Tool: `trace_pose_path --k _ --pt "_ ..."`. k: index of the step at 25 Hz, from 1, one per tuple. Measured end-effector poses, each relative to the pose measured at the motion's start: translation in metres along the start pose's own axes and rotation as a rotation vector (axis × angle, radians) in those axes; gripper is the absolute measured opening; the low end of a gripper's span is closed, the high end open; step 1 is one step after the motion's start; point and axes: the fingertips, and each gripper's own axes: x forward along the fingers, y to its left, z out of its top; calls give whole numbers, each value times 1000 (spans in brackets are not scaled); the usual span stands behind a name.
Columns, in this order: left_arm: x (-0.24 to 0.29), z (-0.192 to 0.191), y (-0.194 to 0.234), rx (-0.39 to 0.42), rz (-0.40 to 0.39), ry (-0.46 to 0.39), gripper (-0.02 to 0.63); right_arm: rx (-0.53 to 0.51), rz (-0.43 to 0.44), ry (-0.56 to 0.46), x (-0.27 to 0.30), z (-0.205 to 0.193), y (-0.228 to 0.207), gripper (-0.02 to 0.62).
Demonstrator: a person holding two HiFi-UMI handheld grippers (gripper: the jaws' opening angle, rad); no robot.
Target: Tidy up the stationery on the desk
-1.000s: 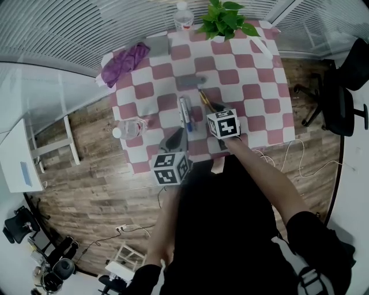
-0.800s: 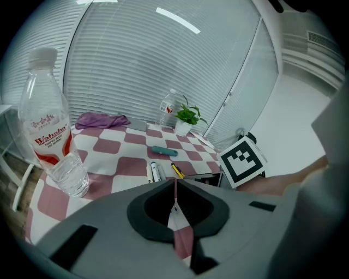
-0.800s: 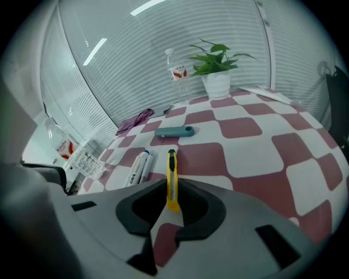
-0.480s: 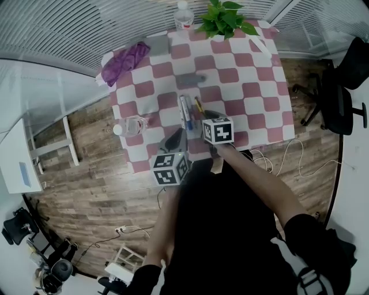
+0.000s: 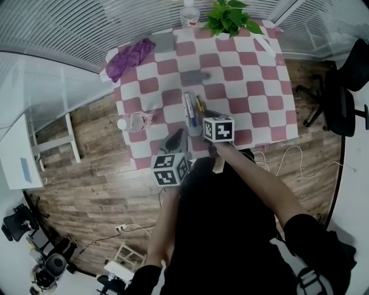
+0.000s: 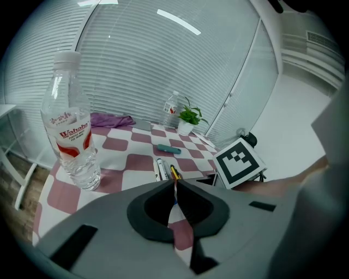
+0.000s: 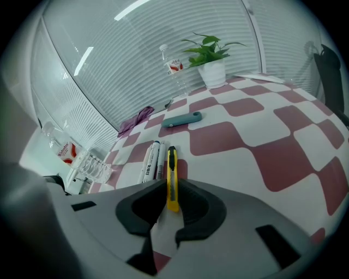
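My right gripper (image 7: 170,202) is shut on a yellow utility knife (image 7: 172,180), which points away from me and runs parallel to two white markers (image 7: 152,162) just to its left. In the head view the knife (image 5: 199,106) shows beyond the right gripper's marker cube (image 5: 218,128), beside the markers (image 5: 188,109). A teal case (image 7: 181,120) lies farther back on the checked tablecloth (image 5: 253,92). My left gripper (image 6: 174,188) is shut with nothing in it, over the table's near edge, left of the right gripper.
A clear water bottle (image 6: 73,141) stands near the table's left edge. At the back are a purple cloth (image 5: 130,57), a second bottle (image 5: 189,11) and a potted plant (image 5: 230,17). A black office chair (image 5: 340,98) is on the right.
My right gripper has moved left with the knife and rolled, so the knife now sits alongside the markers. The left gripper has stayed where it was.
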Motion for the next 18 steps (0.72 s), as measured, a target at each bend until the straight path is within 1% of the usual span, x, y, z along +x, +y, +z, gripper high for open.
trace_pose_path --k 2,5,12,15,18 --pt "-1 -2 1 1 1 1 40 -5 4 0 1 -1 1 80" --pt "-2 -2 1 2 -1 1 40 -8 15 2 1 -1 3 99" --pt "0 0 -3 3 -14 -6 40 -19 16 -11 -7 1 1 100" --pt "1 1 -6 2 -19 -9 40 -73 19 -15 -12 7 -2 100" --pt "4 1 -8 -2 -22 -11 40 -173 19 -20 -16 18 -8 100"
